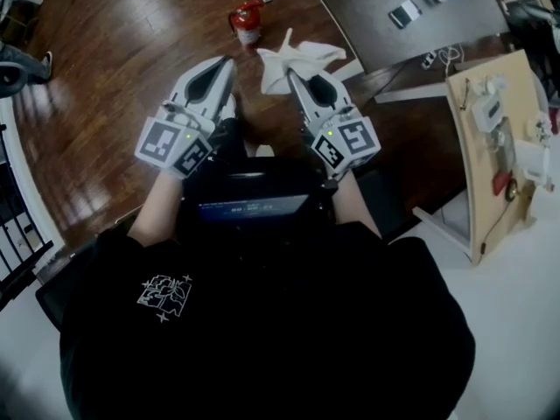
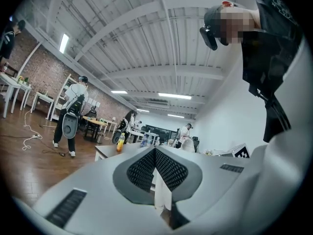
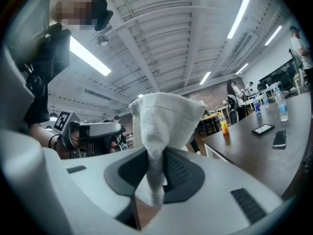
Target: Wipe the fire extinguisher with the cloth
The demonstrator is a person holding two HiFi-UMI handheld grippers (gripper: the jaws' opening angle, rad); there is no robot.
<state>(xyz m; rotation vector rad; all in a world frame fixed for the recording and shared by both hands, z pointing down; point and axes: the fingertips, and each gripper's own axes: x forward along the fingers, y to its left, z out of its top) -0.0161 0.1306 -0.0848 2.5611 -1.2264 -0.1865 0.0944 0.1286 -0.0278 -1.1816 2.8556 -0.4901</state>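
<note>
white cloth (image 1: 302, 57) clamped in right tongs (image 1: 294, 77); left tongs (image 1: 229, 61) closed, empty; extinguisher (image 1: 248, 23) on floor (image 1: 131, 51).

The cloth (image 3: 164, 116) looks rough terry; the floor (image 1: 114, 77), glossy wood.

White cloth (image 1: 296, 59) in right claw (image 1: 294, 79); red fire extinguisher (image 1: 248, 23) on floor (image 1: 131, 51).
</note>
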